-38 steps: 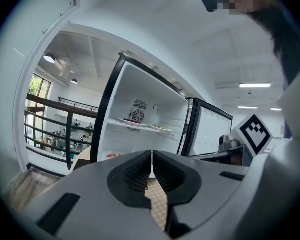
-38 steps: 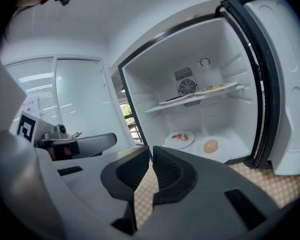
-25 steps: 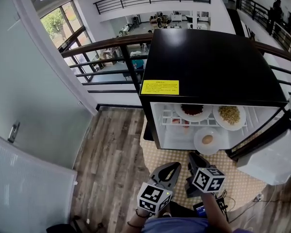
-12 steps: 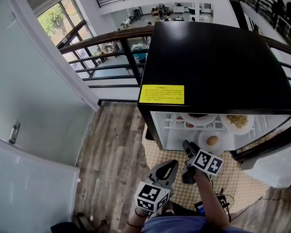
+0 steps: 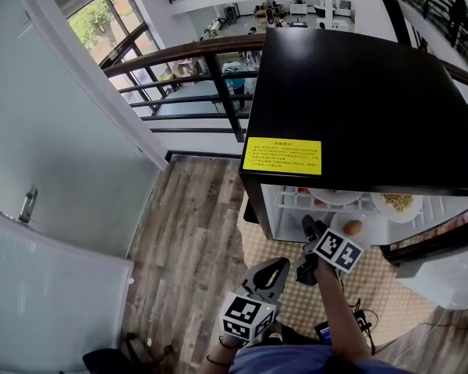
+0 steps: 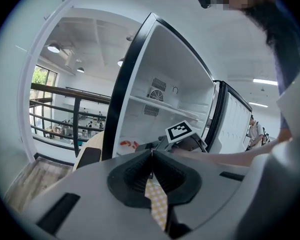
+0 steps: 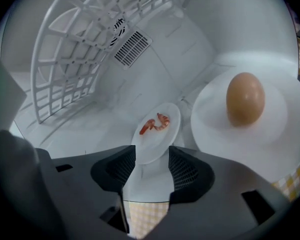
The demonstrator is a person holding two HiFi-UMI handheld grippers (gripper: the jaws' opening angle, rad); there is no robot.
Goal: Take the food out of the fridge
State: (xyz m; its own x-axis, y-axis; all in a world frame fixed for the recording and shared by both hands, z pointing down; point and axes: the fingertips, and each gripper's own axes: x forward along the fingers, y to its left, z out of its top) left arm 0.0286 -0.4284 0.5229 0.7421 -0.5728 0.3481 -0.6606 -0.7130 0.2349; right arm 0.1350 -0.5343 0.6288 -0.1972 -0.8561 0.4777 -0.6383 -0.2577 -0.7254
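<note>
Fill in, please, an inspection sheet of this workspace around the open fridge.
Surface: white fridge floor, carrying two plates.
Job's things: shrimp plate; egg on a larger plate; yellowish food on the upper shelf. All inside the fridge.
Clutter: nothing seen.
Grippers: left gripper shut, empty, outside the fridge; right gripper has just been opening, jaws apart, shrimp plate's near edge between them, not pressed.
Cables: dark cable on the checked mat.
Surroundings: wooden floor, railing, open fridge door.

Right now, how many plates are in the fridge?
4. An egg plate and a shrimp plate sit side by side on the bottom; a yellow-food plate and another plate sit on the wire shelf above, half under the fridge top. More may be hidden.
</note>
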